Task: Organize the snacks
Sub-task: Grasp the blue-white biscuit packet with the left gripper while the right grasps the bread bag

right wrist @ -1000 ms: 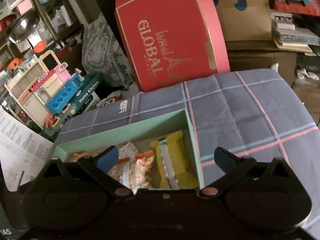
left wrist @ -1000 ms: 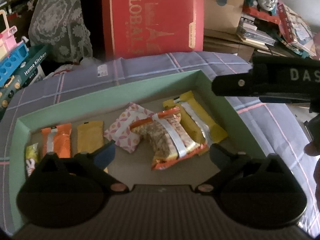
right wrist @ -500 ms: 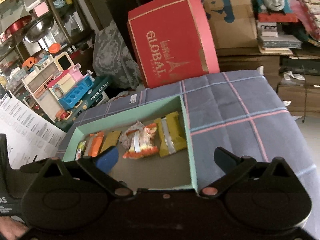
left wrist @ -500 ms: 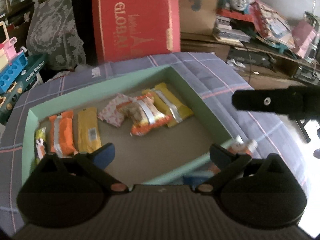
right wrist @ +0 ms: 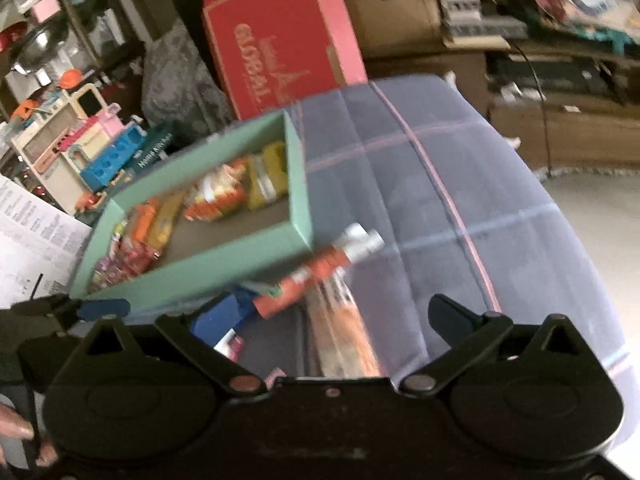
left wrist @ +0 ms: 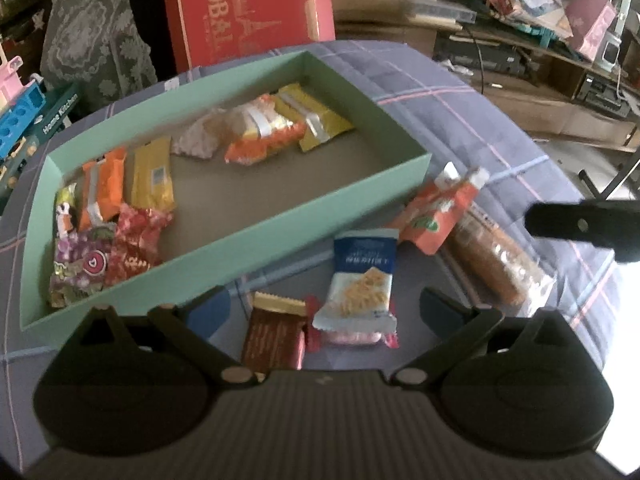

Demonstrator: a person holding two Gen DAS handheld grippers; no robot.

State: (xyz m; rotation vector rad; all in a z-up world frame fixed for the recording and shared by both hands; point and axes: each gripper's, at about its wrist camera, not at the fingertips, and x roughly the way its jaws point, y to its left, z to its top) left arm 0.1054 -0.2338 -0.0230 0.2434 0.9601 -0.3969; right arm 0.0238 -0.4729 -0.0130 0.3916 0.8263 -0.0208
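A: Left wrist view first: how do the jaws of the left gripper stand?

B: Spread wide, nothing between them. They hang over loose snacks on the plaid-covered worktop: a blue-and-white cracker packet, a brown wafer pack just left of it, and a pink wrapper partly under the cracker packet.

A: And further out?

B: An orange pouch lies against the near wall of the green box, with a long clear biscuit sleeve beside it. Inside the box, sweets and bars sit at the left end, and yellow and orange packs at the far right end.

A: The right gripper?

B: Also spread and empty, over the same loose snacks. That view is blurred, but the orange pouch and the biscuit sleeve show just outside the box's near right corner.
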